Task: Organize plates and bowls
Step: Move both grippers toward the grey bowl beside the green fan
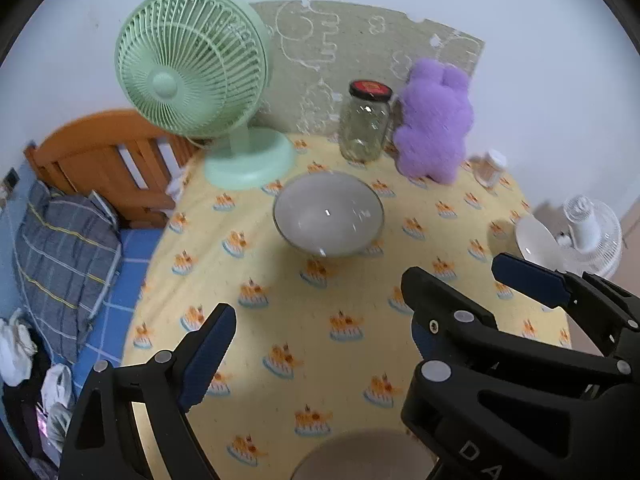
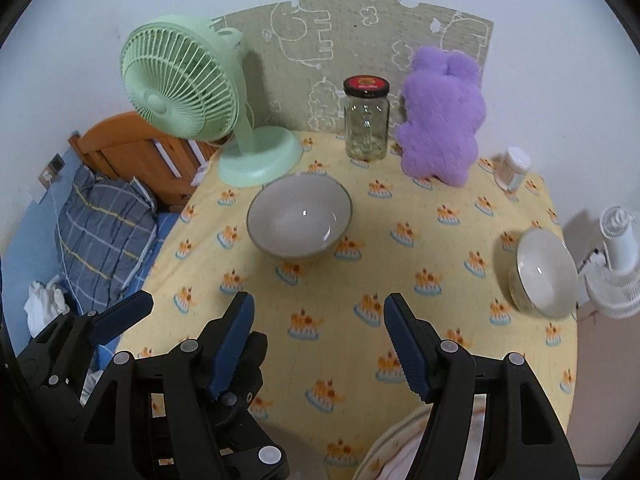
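Looking out from the left wrist, the left gripper (image 1: 320, 332) hangs over the yellow tablecloth (image 1: 280, 288) with its 2 fingers (image 1: 212, 352) spread wide, nothing between them and nothing touched. Straight ahead, toward the middle of the table, the grey bowl (image 1: 328, 216) stands upright. Off at the right edge sits the white bowl (image 1: 534, 240), partly cut off behind the right gripper (image 1: 460, 276), whose fingers also stand apart and empty. Along the far edge line up the green fan (image 1: 196, 80), the glass jar (image 1: 365, 124) and the purple plush toy (image 1: 434, 124). A rounded pale rim shows at the near edge; what it is I cannot tell.

Over to the right wrist: the right gripper (image 2: 318, 340) is open wide too, its blue pads (image 2: 408, 356) gripping nothing, hovering above the cloth. The grey bowl (image 2: 300, 220) sits ahead and slightly left, just in front of the fan's base. The white bowl (image 2: 544, 276) rests at the table's right edge, well apart from the grey one. The left gripper (image 2: 188, 316) shows at lower left, fingers parted.
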`<state>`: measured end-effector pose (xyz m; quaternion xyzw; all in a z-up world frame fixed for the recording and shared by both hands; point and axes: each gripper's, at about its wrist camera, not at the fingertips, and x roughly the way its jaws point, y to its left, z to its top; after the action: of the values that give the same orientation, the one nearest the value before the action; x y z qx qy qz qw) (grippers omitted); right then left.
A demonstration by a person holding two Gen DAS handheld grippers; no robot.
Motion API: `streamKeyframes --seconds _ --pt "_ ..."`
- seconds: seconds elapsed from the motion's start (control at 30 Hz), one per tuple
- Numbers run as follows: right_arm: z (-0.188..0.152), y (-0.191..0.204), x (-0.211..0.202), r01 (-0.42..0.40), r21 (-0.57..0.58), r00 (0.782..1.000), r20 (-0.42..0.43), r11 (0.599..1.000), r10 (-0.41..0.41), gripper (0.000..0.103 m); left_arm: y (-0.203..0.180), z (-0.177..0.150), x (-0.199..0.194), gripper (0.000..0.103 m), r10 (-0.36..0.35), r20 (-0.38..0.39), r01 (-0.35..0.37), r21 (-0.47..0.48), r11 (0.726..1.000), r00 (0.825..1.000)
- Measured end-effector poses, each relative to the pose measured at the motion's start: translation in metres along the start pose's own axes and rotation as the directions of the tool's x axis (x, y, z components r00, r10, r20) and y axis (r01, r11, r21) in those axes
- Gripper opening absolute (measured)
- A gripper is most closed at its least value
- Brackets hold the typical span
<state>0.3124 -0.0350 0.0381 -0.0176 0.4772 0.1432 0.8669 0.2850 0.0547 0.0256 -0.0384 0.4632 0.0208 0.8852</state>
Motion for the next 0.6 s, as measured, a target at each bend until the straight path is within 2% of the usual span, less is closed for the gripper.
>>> streamKeyframes --seconds 0.07,0.17,0.43,0.5,0.6 --pt "0.011 -0.005 0.006 -0.010 -0.013 1.000 0.006 1.000 0.010 0.071 -0.002 0.009 0.006 0.090 0.017 0.002 -0.017 -0.002 1.000 1.000" --pt "0.024 -0.010 0.015 -0.009 -0.026 1.000 0.011 1.000 0.009 0.078 0.001 0.021 0.015 0.090 0.028 0.004 -0.028 -0.033 0.999 1.000" --pt "0.059 -0.016 0.050 -0.026 -0.036 1.000 -0.005 0.999 0.025 0.080 0.008 0.050 0.045 0.090 0.059 -0.002 -0.059 -0.045 0.997 0.998" --pt "0.067 -0.015 0.061 -0.017 -0.043 1.000 0.000 0.999 0.017 0.080 0.010 0.056 0.057 0.090 0.064 -0.011 -0.064 -0.050 0.997 0.998" --pt "0.075 -0.014 0.080 0.021 -0.060 1.000 0.002 0.998 -0.020 0.080 0.013 0.063 0.075 0.090 0.113 -0.025 -0.114 -0.046 0.992 0.993"
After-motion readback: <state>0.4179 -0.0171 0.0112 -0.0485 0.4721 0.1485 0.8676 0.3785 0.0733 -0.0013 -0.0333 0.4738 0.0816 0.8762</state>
